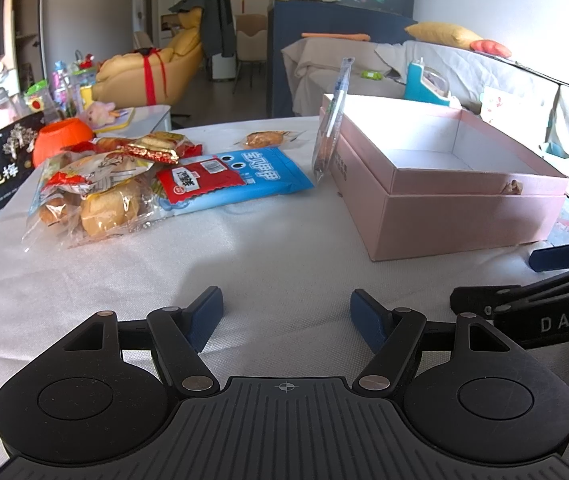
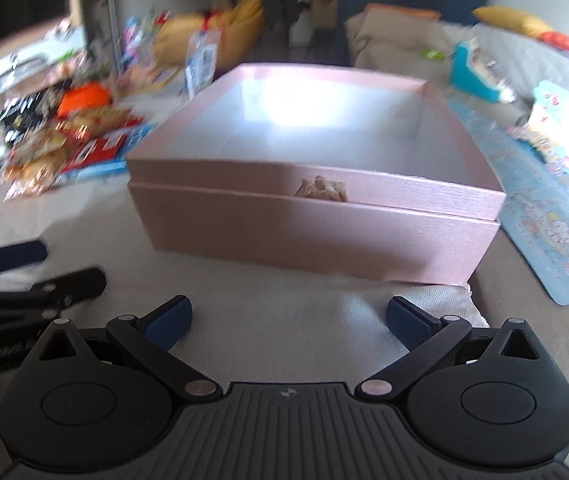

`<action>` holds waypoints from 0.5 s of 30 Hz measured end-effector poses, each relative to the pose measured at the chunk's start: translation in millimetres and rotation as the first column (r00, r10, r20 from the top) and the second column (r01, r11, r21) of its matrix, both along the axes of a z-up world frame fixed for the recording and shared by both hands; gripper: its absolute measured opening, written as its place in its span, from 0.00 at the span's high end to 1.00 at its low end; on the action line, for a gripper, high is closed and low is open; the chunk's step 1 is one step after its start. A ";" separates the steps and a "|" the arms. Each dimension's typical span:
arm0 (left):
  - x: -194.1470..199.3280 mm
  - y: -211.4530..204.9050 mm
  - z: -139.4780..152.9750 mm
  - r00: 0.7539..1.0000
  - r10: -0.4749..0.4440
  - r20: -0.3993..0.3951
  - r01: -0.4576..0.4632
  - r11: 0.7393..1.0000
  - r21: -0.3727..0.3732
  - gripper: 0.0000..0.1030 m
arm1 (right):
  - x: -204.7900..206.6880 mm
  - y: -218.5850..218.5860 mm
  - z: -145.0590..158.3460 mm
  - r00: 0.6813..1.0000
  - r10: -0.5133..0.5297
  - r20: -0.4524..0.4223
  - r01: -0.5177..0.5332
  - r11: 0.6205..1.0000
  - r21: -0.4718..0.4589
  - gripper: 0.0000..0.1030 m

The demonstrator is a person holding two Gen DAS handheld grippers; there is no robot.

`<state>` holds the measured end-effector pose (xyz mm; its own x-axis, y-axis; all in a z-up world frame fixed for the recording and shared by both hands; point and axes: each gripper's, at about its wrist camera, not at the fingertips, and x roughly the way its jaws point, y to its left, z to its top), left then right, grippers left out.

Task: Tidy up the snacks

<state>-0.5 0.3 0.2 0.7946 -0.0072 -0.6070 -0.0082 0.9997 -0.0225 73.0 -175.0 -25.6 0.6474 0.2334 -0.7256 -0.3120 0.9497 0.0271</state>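
Snacks [image 1: 156,184] lie heaped left of the pink box [image 1: 456,216]; my right view blurs them. My left gripper [image 1: 286,320] and right gripper [image 2: 288,320] gape wide, holding nothing.

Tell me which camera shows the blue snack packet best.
The left wrist view: the blue snack packet lies sharp and flat on the table, its print clear, a red packet overlapping it. In the right wrist view it is only a blurred blue sliver at the pile's edge.
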 end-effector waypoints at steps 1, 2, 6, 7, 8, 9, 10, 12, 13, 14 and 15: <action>-0.2 0.2 0.1 1.000 0.000 0.000 0.000 1.000 -0.003 0.27 | 0.1 2.7 -0.3 1.000 0.004 -0.001 -0.004 1.000 -0.018 0.00; -0.5 2.7 0.3 1.000 -0.001 0.002 0.001 1.000 -0.011 0.27 | -2.6 4.2 0.5 1.000 -0.002 -0.005 0.002 1.000 -0.025 0.00; -0.6 19.9 2.2 0.999 -0.036 -0.002 0.036 0.996 -0.085 0.29 | 7.4 12.9 8.5 0.998 0.021 -0.066 -0.026 0.997 -0.072 0.03; 0.6 27.4 4.5 0.999 -0.040 -0.011 0.038 0.994 -0.104 0.35 | 5.8 18.1 13.5 0.997 0.045 -0.061 -0.050 0.995 -0.084 0.09; 0.5 35.4 7.9 0.999 -0.031 -0.018 0.029 0.992 -0.125 0.36 | -1.1 24.7 21.9 0.995 0.096 -0.033 -0.098 0.991 -0.094 0.23; 0.4 45.4 12.5 1.000 -0.008 -0.017 0.005 0.990 -0.139 0.36 | -8.6 31.7 31.5 0.990 0.143 0.008 -0.142 0.984 -0.104 0.25; 0.9 55.5 17.2 1.000 0.019 -0.010 -0.020 0.989 -0.146 0.36 | -15.9 39.6 42.5 0.980 0.190 0.061 -0.182 0.977 -0.111 0.25; 2.2 74.1 27.2 0.998 0.065 0.005 -0.063 0.986 -0.156 0.37 | -21.1 57.1 66.3 0.955 0.252 0.159 -0.234 0.964 -0.126 0.25; 2.4 83.6 32.2 0.996 0.082 0.016 -0.079 0.983 -0.163 0.37 | -17.6 63.6 76.7 0.947 0.259 0.188 -0.239 0.963 -0.122 0.25; 1.5 91.1 36.7 0.995 0.095 0.028 -0.089 0.981 -0.172 0.37 | -9.0 70.4 87.9 0.945 0.252 0.210 -0.234 0.966 -0.109 0.25; 0.8 98.2 39.8 0.994 0.106 0.039 -0.097 0.978 -0.184 0.37 | 2.9 76.2 96.3 0.946 0.238 0.220 -0.223 0.971 -0.091 0.25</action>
